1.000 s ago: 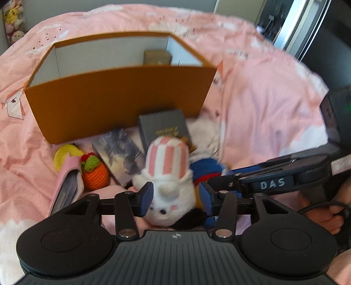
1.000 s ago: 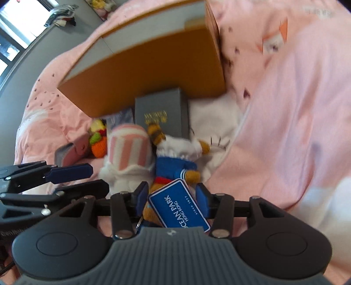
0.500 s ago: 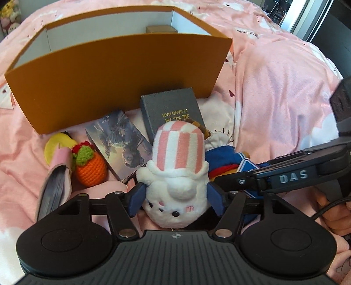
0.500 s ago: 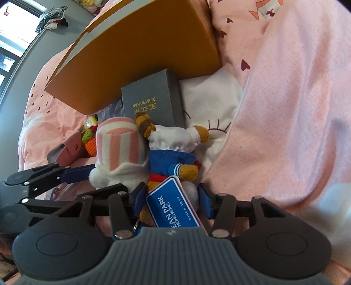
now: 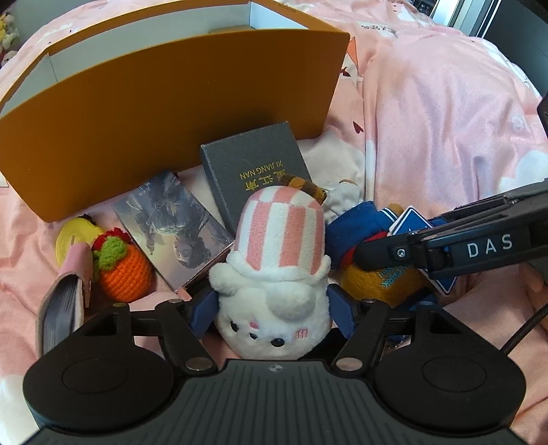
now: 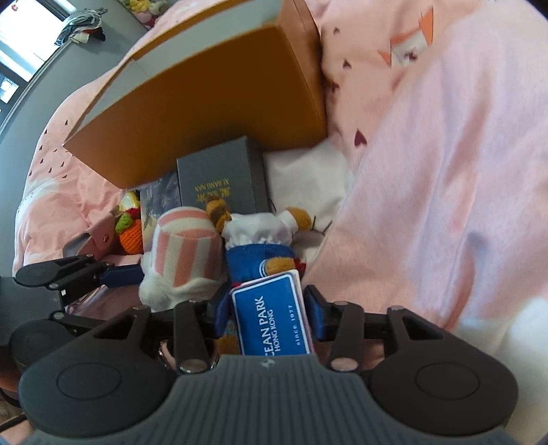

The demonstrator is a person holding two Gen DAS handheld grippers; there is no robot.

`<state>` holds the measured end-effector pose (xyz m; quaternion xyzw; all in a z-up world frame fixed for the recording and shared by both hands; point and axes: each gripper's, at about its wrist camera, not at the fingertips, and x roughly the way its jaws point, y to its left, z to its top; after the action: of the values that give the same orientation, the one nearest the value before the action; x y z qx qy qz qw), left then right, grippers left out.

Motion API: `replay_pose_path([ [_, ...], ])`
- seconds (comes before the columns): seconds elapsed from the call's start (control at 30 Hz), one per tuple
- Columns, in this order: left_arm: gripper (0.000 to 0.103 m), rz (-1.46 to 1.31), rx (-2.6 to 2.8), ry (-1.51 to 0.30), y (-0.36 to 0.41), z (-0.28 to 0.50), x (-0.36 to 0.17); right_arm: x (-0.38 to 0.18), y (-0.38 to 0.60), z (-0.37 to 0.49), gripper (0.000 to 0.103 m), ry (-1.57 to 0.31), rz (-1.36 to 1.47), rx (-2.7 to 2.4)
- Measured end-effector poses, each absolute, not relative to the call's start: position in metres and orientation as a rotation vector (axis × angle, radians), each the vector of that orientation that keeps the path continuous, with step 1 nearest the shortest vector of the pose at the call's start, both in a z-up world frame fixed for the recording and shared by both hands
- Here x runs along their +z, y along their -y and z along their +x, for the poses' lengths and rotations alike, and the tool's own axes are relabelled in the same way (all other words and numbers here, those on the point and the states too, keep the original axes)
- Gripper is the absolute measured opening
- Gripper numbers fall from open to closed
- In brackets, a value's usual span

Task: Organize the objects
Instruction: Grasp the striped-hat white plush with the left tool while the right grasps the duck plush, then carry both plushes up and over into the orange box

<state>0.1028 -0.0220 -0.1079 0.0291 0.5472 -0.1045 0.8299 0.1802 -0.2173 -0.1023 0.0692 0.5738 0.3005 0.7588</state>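
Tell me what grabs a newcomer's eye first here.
The white plush with a pink-striped hat sits between the left claw fingers, in front of the big orange box. Beside it, the right claw brackets a blue-dressed plush with its Ocean Park tag.

A pink patterned bedspread point(image 6: 445, 154) covers the bed; beyond it a grey wall point(image 6: 48, 78) and bright window point(image 6: 30, 17) (upper left).

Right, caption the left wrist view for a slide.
Left gripper straddles a white plush with striped hat, before an orange box.
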Motion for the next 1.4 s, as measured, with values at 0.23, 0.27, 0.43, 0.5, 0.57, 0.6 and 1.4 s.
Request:
replay_pose_path([
  [0.23,0.074,0.005,-0.215,-1.137,0.014,0.098,-0.106,-0.109,0.215,0.178,0.051,-1.274,0.149,0.667],
  [0.27,0.073,0.000,-0.212,-1.130,0.013,0.097,-0.104,-0.106,0.216,0.176,0.051,-1.264,0.148,0.665],
  [0.43,0.070,-0.102,-0.226,-1.103,0.000,0.088,-0.091,-0.084,0.218,0.167,0.048,-1.198,0.114,0.677],
  [0.5,0.070,-0.181,-0.244,-1.089,-0.010,0.086,-0.084,-0.071,0.220,0.166,0.048,-1.167,0.114,0.676],
  [0.57,0.070,-0.230,-0.249,-1.063,-0.017,0.083,-0.075,-0.059,0.225,0.166,0.048,-1.137,0.132,0.674],
  [0.6,0.070,-0.241,-0.248,-1.046,-0.019,0.082,-0.070,-0.053,0.227,0.166,0.048,-1.125,0.146,0.671],
  [1.4,0.070,-0.292,-0.172,-0.722,-0.049,0.153,0.056,0.094,0.170,0.227,0.048,-0.720,0.098,0.789],
])
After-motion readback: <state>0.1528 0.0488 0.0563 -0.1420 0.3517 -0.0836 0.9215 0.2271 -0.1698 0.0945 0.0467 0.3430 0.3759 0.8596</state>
